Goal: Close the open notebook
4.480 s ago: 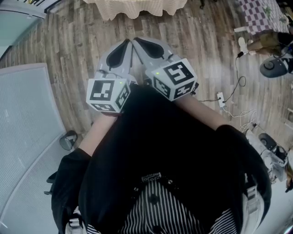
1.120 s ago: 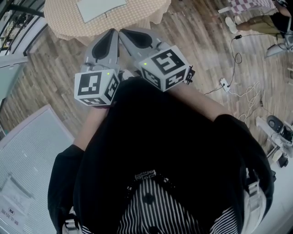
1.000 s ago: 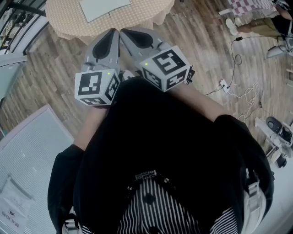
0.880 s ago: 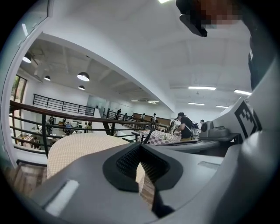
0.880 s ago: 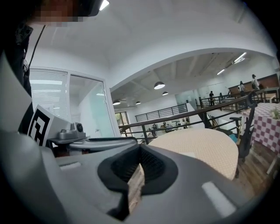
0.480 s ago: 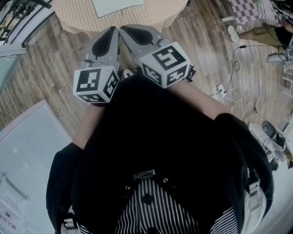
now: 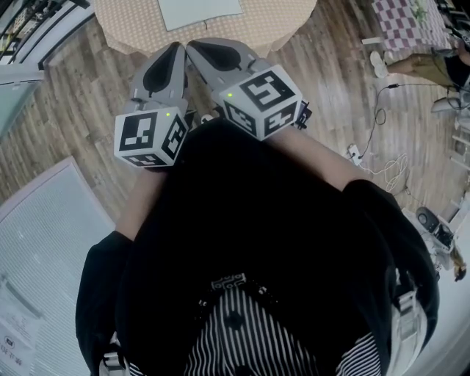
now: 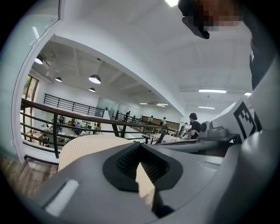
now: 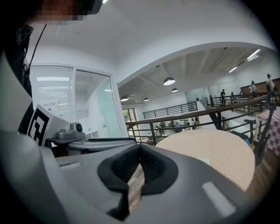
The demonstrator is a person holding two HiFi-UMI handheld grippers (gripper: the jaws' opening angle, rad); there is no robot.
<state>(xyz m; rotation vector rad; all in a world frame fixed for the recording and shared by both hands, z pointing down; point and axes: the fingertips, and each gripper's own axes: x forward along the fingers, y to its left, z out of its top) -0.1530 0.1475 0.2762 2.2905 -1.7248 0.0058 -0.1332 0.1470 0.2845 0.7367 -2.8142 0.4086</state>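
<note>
Jaws are staying pressed together and empty on your left gripper (image 7: 176, 48) and right gripper (image 7: 193, 46), held side by side. You are carrying them toward the round table (image 7: 132, 18). The notebook (image 7: 200, 10) lying on it is drawing nearer, still unreached.

Wearing a black top (image 7: 257, 242) over black-and-white striped cloth (image 7: 242, 345). Showing smooth grey shells on the left gripper (image 7: 177, 48) and right gripper (image 7: 192, 45), each fitted with a white cube (image 7: 147, 138) of black square markers and a small green light (image 7: 168, 114), black ribbed pads (image 8: 129, 159) lining the jaws.
</note>
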